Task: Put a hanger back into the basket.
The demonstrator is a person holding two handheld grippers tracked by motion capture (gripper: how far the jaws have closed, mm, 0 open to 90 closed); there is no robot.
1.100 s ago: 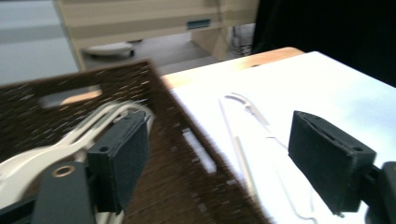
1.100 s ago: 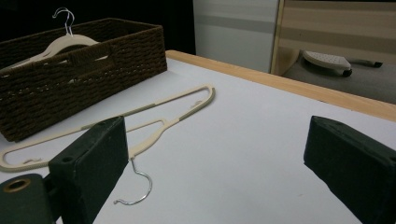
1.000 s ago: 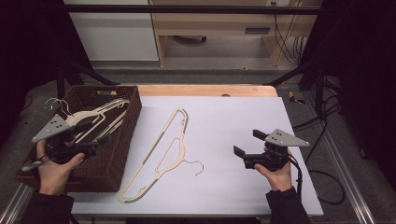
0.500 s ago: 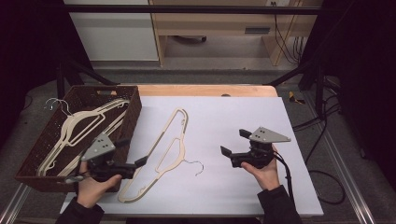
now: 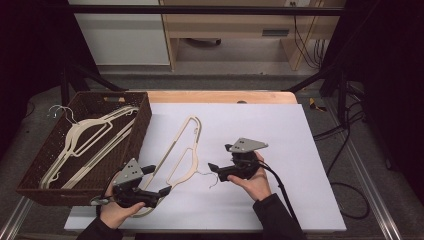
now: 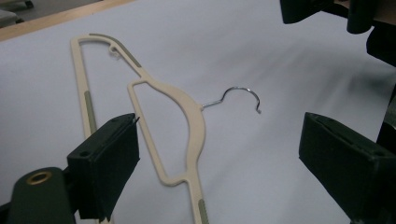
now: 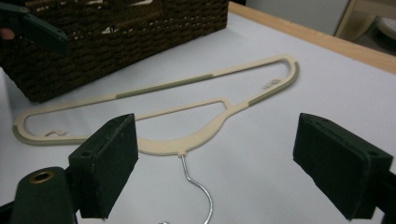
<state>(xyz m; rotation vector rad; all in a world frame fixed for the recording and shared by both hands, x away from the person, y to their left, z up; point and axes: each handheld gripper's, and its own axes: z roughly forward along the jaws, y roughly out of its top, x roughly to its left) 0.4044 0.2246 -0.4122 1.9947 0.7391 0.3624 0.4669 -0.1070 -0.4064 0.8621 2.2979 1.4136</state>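
Note:
A cream plastic hanger [image 5: 191,162] lies flat on the white table top [image 5: 280,130], its metal hook [image 5: 210,177] pointing toward the front. My left gripper [image 5: 159,181] is open at the hanger's lower end, jaws on either side of its long bar. In the left gripper view the hanger [image 6: 191,121] and hook [image 6: 240,91] lie between and beyond the open jaws [image 6: 219,163]. My right gripper [image 5: 220,157] is open just right of the hook. The right gripper view has the hanger's neck [image 7: 187,142] and hook [image 7: 198,186] between its jaws [image 7: 215,163].
A dark wicker basket [image 5: 136,135] stands at the left of the table and holds several cream hangers [image 5: 90,135]. Its side wall [image 7: 116,37] is close behind the loose hanger. A wooden strip [image 5: 220,96] runs along the table's far edge.
My left gripper has come off the basket and moved right to the hanger's lower end. My right gripper has moved left to the hook. The hanger has not moved.

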